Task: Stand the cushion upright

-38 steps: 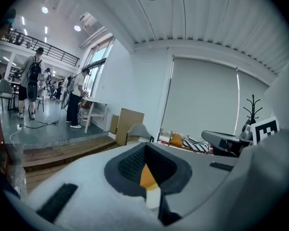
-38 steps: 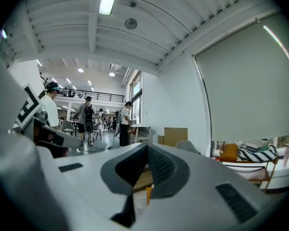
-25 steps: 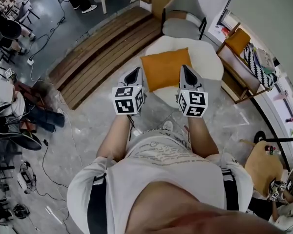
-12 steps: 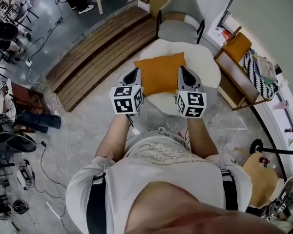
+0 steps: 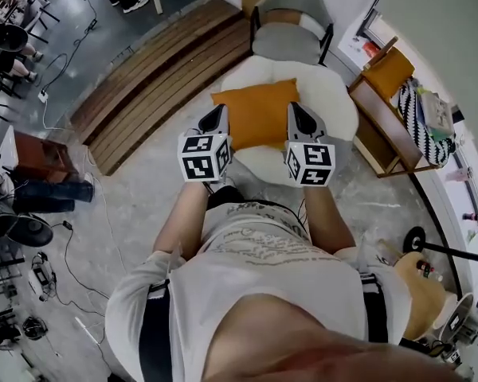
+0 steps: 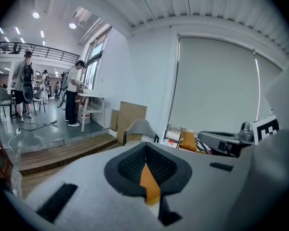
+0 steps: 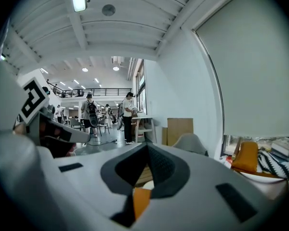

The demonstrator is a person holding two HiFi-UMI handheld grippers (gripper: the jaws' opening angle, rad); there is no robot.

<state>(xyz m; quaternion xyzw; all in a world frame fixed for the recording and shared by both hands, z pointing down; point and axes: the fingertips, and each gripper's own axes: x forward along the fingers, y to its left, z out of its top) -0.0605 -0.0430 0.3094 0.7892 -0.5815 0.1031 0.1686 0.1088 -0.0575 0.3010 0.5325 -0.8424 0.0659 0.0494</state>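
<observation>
An orange square cushion [image 5: 255,114] lies flat on a round white padded seat [image 5: 336,102] in the head view. My left gripper [image 5: 217,114] hovers at the cushion's left edge, its jaws shut with nothing in them. My right gripper [image 5: 295,111] hovers at the cushion's right edge, also shut and empty. In the left gripper view the closed left gripper [image 6: 145,154] fills the lower frame, and a sliver of the cushion [image 6: 150,186] shows through its notch. The right gripper view shows the same: the shut right gripper [image 7: 147,153] with a strip of the cushion [image 7: 140,202] below.
A grey chair [image 5: 291,22] stands just beyond the white seat. A wooden rack [image 5: 386,102] with an orange pad and striped cloth is at the right. A low wooden plank platform [image 5: 155,82] runs at the left. Cables lie on the floor far left; people stand in the background.
Both grippers have moved forward together toward the white seat. Their tips now flank the cushion's near half. The jaws stayed shut.
</observation>
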